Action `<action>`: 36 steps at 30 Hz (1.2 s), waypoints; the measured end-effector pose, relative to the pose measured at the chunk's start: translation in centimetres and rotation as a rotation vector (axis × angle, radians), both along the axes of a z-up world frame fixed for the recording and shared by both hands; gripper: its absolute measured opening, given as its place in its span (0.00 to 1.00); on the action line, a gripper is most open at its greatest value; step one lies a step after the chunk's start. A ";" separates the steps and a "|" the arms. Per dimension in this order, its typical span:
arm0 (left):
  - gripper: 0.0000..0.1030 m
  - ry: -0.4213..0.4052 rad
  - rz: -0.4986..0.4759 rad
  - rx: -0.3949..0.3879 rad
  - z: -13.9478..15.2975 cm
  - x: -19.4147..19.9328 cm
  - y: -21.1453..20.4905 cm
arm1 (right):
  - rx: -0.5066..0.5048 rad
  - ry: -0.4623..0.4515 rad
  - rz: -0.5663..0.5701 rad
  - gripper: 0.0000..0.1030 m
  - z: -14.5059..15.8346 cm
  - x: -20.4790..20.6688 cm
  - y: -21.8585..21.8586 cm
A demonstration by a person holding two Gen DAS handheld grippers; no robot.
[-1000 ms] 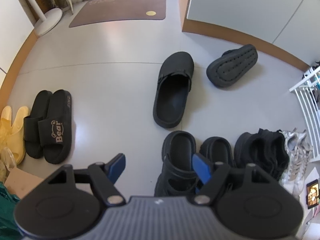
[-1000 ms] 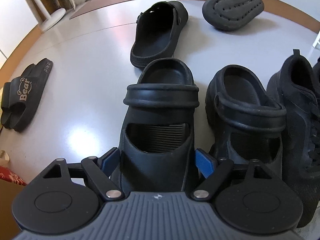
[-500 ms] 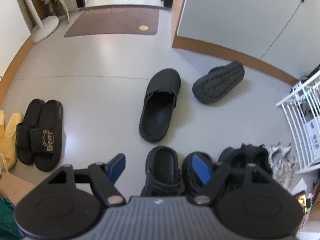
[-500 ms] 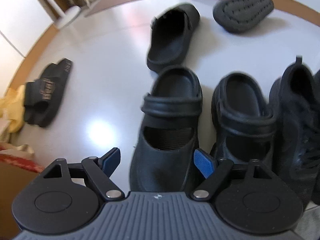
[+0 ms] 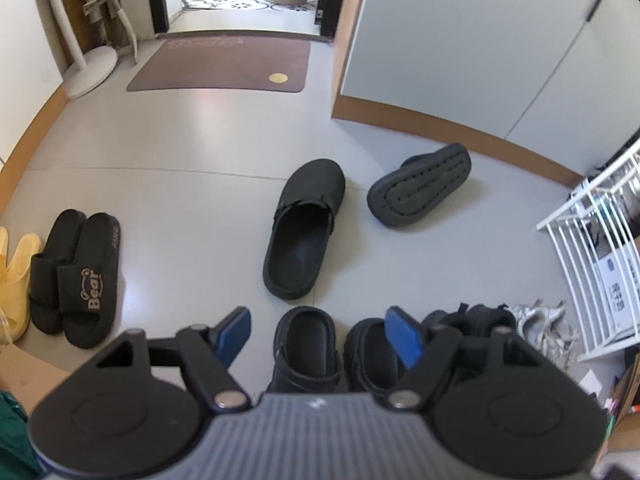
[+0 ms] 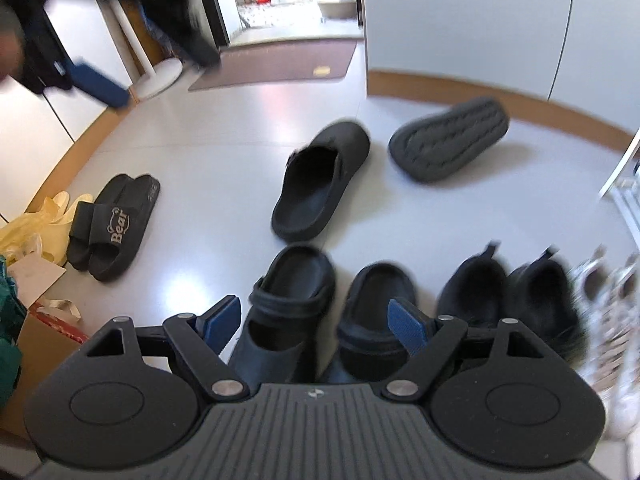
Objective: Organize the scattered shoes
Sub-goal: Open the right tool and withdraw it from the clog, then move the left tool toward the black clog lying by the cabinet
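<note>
Right wrist only: left tongs [image 6: 96,80] blurred, top left.

Both wrist cameras look steeply down from above, sharing the black clog [image 5: 305,236].

Left gripper [image 5: 318,334]: matte black body, ribbed grey centre panel bearing a small white mark, 2 round black side housings with shallow disc recesses, 2 black linkage arms with triangular cut-outs, 4 silver pivot screws, 2 blue finger pads [image 5: 403,336]. Right gripper [image 6: 316,320]: same build, ribbed panel darker grey, blue pads [image 6: 408,330] finely textured.
</note>
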State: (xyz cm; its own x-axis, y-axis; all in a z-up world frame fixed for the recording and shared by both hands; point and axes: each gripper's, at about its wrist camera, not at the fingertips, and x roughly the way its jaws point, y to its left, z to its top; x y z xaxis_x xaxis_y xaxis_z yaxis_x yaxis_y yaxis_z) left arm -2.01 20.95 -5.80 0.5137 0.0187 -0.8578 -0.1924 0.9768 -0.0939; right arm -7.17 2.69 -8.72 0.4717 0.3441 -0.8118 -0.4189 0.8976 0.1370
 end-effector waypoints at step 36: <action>0.86 -0.103 -0.013 -0.281 2.7 -0.9 2.0 | -0.065 -0.290 -0.122 0.95 24.3 -2.2 -5.4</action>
State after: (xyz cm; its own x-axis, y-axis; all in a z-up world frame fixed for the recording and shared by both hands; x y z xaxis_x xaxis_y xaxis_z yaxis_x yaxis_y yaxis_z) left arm -2.90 22.99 -3.10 0.5972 -0.2194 -0.7715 -0.1555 0.9120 -0.3797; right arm -9.36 -2.74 15.61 0.7211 0.2230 -0.6560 -0.3212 0.9465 -0.0313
